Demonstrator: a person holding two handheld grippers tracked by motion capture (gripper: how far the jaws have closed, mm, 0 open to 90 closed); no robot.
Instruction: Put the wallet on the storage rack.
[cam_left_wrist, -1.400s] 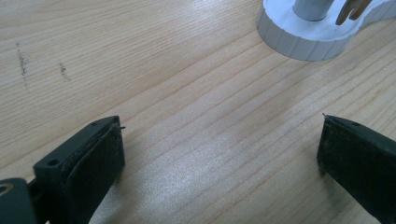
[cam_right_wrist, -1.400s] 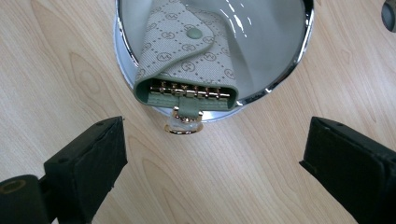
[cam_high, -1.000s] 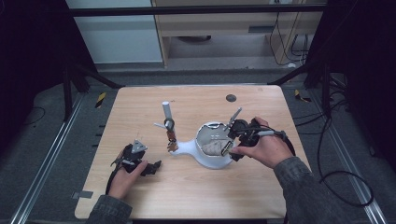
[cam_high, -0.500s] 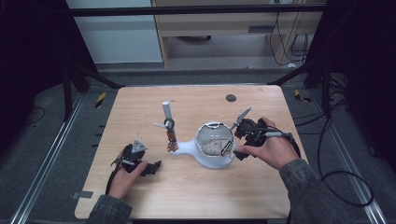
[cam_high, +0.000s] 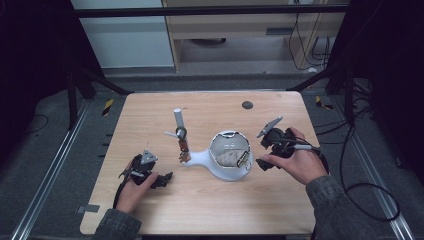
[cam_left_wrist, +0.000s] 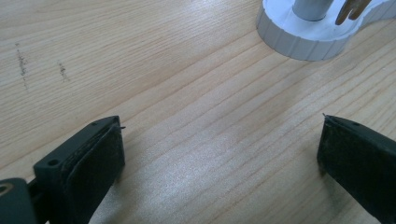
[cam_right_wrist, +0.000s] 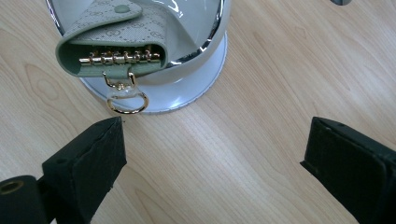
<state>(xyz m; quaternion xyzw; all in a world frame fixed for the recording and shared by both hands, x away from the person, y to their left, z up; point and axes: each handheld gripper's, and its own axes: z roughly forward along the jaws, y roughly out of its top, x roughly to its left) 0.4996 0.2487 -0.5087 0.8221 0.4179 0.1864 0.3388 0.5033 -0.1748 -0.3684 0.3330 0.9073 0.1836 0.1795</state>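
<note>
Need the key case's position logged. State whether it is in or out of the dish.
In: the key case lies inside the white dish, its gold ring hanging over the rim.

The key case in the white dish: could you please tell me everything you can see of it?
The key case is a pale grey-green pouch with a fine printed pattern, leather-like, and a snap button on its flap. Its open end shows a row of gold hooks, and a gold ring hangs from it over the rim. It lies tilted in the shiny bowl of the white dish, touching only that. The right tongs stand open just short of it.
</note>
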